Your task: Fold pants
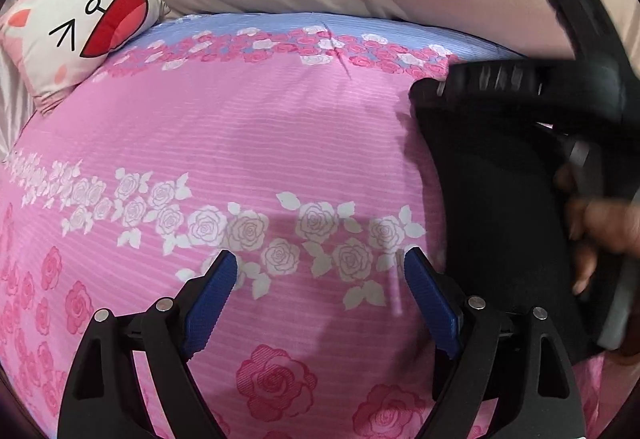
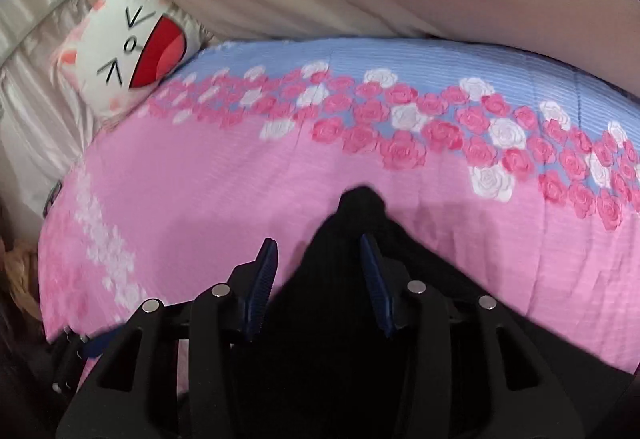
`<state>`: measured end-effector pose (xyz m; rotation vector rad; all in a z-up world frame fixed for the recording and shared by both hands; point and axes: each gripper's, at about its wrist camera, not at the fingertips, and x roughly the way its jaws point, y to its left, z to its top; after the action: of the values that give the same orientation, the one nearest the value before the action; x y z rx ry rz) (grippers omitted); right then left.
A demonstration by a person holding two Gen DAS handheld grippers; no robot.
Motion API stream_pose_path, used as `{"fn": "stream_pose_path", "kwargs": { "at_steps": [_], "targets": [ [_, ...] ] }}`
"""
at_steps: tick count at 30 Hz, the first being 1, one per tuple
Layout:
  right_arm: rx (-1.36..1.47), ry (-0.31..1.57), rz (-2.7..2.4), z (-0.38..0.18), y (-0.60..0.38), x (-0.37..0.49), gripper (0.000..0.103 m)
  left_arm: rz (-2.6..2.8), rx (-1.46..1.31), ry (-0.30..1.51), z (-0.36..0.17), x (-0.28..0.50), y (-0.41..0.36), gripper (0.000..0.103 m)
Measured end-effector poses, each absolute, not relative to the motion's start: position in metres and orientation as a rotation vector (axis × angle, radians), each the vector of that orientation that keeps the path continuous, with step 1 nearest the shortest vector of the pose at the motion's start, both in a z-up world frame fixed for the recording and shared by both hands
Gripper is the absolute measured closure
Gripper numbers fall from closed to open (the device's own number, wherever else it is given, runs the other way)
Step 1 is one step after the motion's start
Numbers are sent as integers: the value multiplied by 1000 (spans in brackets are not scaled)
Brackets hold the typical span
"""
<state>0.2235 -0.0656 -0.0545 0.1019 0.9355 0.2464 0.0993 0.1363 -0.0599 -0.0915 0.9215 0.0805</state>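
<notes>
Bed (image 1: pixel 248 127) under pink rose-print sheet, blue band along far edge; cartoon-face pillow (image 1: pixel 80 27) at far left corner. Black pants (image 1: pixel 492 207) lie on sheet, right of left gripper (image 1: pixel 318 271). Left gripper jaws spread wide over bare sheet, holding nothing. Right gripper (image 2: pixel 318 251) jaws apart, black pants bunched between them; grip on cloth unclear.

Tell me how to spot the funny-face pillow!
Start at the big pink rose-print bedspread. Follow it to its far left corner, where the blue strip ends. The pillow lies there, the only thing with a cartoon face: arrow eyes and a wide red mouth.
</notes>
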Motion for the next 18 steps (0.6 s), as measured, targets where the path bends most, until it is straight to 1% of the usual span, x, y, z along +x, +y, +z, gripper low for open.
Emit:
{"fn": "stream_pose_path", "kwargs": {
  "at_steps": [2,4,7,11,13,14,16,18],
  "targets": [
    [140,895,286,-40,-68,215,62,85,-56,916,-55,96,137,20],
    [152,859,316,-29,-74,185,62,106,-29,891,-49,93,142,20],
    [203,865,303,-34,-96,146,62,126,-16,841,-27,105,156,20],
    [249,862,212,-45,-138,106,62,64,-28,818,7,154,162,20],
    [283,858,185,-47,-157,93,62,-40,-72,857,19,188,152,20],
    [303,858,184,-50,-165,88,62,-113,-98,910,19,203,142,20],
    [315,854,178,-55,-175,80,68,-271,-152,1005,11,229,118,20],
    [306,848,150,-60,-183,76,90,-302,-137,1078,-8,252,95,20]
  ]
}}
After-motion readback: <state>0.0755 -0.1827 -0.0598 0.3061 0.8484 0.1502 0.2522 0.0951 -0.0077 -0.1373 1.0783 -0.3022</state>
